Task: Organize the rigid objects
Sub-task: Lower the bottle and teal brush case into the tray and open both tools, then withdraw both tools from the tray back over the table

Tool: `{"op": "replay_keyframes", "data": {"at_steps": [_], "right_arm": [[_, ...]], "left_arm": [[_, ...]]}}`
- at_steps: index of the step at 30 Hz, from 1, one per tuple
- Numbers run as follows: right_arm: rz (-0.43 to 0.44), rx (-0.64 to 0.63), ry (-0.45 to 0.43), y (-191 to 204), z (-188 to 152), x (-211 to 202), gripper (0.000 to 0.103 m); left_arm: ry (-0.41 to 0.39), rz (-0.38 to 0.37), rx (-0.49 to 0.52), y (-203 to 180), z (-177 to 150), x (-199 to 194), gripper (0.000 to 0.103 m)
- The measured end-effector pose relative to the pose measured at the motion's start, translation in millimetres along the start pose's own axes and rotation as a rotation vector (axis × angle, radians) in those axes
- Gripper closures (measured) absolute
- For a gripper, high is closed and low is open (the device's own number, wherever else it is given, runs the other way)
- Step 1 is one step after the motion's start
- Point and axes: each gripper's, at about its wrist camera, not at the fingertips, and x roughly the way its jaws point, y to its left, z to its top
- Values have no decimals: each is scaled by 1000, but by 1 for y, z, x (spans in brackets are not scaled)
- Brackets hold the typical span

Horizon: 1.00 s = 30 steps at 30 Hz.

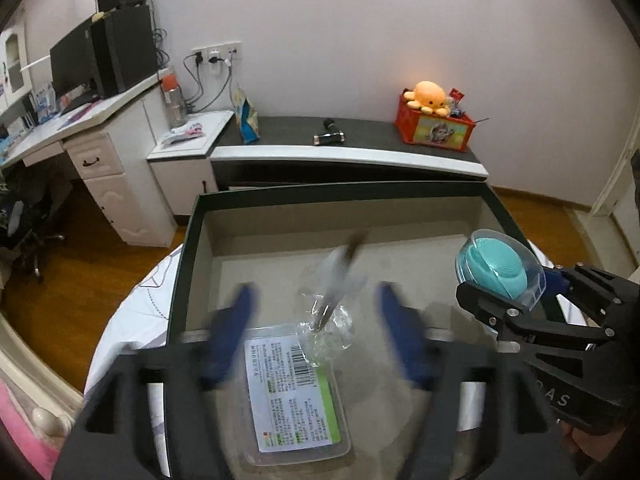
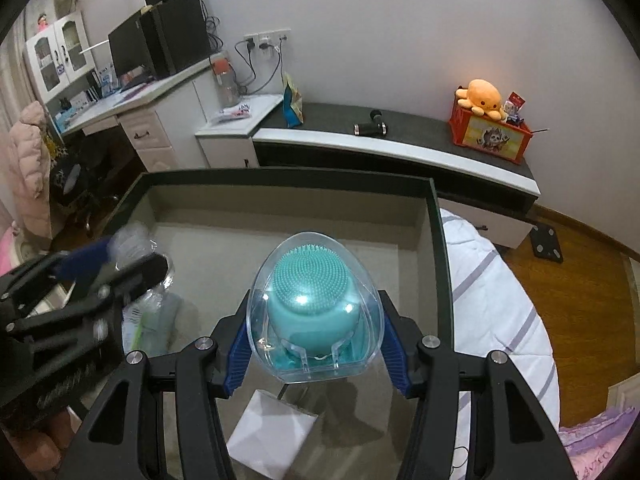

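Left wrist view shows me the big dark-rimmed box (image 1: 188, 248) sitting on the bed, its pale floor taking up most of what lies under both tools. Flat in its near part lies a clear lidded tray (image 1: 296, 392) with a printed label and barcode. Over the tray's far corner a crumpled clear plastic packet (image 1: 330, 304) with a dark thin thing inside is blurred, between the blue pads but touching neither. My left gripper (image 1: 316, 332) stands wide, its jaws empty. On the right, my right gripper (image 2: 316, 344) is closed on a clear egg-shaped case (image 2: 316, 312) holding a teal bristled brush (image 2: 310, 292), pads pressed to both sides, above the box floor. Below it lies a white card (image 2: 272, 436) on the box floor.
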Motion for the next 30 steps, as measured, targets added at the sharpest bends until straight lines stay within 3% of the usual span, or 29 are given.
{"op": "replay_keyframes", "data": {"at_steps": [3,5,10,12,17,30], "right_arm": [[-9,5,1,-2,-2,-1,40],[-18,16,1,-4,-2,-6,23],[25,57,-18,-8,-4,-25,14],[22,72,-38,-6,-8,-38,0],[34,126,-92,-6,-17,-72,0],[-22,125,-353,34,-80,-224,0]], "left_arm": [[-22,4,-6,3,-2,-8,12],[-29,10,-13,7,-3,-14,10],[-77,1,-41,16,-5,-42,2],[-98,1,-43,18,-7,-55,1],[-171,8,-63,26,-17,-101,0],[-362,57,-85,38,-77,-246,0]]}}
